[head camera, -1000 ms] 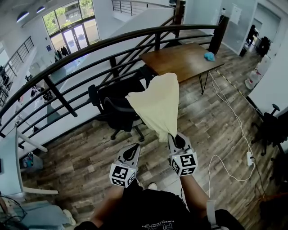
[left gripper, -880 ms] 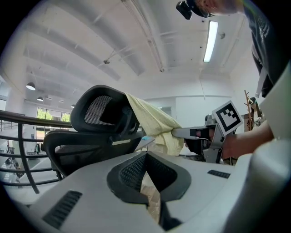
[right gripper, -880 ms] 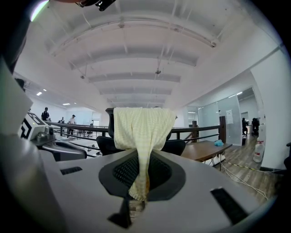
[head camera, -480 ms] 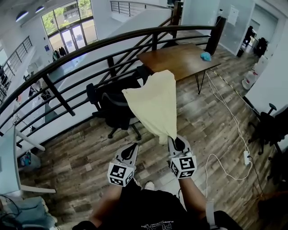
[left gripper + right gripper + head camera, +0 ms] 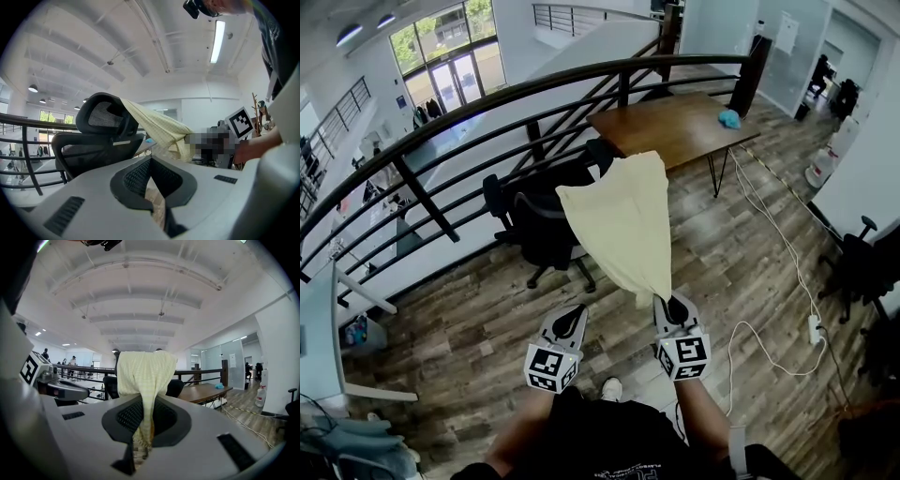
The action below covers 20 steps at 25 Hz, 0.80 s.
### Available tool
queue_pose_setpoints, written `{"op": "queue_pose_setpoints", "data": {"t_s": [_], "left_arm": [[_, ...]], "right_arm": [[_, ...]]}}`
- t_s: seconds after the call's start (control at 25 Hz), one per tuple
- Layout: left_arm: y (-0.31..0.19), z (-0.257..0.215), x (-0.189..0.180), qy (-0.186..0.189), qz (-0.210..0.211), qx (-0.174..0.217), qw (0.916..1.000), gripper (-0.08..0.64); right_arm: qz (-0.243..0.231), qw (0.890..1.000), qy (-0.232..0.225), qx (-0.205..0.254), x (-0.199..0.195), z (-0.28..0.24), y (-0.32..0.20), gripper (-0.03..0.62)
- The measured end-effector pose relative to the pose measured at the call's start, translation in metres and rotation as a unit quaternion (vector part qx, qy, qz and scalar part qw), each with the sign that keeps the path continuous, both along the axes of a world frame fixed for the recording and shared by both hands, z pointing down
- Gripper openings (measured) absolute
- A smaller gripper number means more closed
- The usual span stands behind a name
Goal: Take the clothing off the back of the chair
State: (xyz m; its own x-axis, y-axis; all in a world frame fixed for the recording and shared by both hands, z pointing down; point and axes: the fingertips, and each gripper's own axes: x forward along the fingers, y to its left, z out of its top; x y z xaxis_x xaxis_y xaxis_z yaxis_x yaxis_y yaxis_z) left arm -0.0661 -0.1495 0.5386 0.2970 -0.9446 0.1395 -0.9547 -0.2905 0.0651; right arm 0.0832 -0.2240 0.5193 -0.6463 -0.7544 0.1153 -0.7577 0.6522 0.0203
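Pale-yellow clothing (image 5: 623,225) stretches from the top of the black chair (image 5: 534,230) to the right gripper (image 5: 668,302), whose jaws pinch its bunched end. The left gripper (image 5: 572,316) hangs alongside, jaws together on nothing. If the fabric snags on the headrest, it could slip free or drag the chair.

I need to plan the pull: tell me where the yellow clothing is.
Head view, centre: the yellow clothing stretches from the top of the black chair down to the right claw, shut on its near end.
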Motion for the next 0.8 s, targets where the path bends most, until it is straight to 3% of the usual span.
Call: {"op": "queue_pose_setpoints", "data": {"t_s": [0.4, 0.8], "left_arm": [[0.018, -0.007, -0.001, -0.004, 0.024, -0.003, 0.9997, 0.011], [0.05, -0.01, 0.0, 0.015, 0.05, 0.002, 0.9986, 0.009]], "right_arm": [[0.029, 1.0, 0.007, 0.005, 0.006, -0.007, 0.024, 0.041], [0.063, 0.997, 0.032, 0.015, 0.018, -0.017, 0.058, 0.041]]}}
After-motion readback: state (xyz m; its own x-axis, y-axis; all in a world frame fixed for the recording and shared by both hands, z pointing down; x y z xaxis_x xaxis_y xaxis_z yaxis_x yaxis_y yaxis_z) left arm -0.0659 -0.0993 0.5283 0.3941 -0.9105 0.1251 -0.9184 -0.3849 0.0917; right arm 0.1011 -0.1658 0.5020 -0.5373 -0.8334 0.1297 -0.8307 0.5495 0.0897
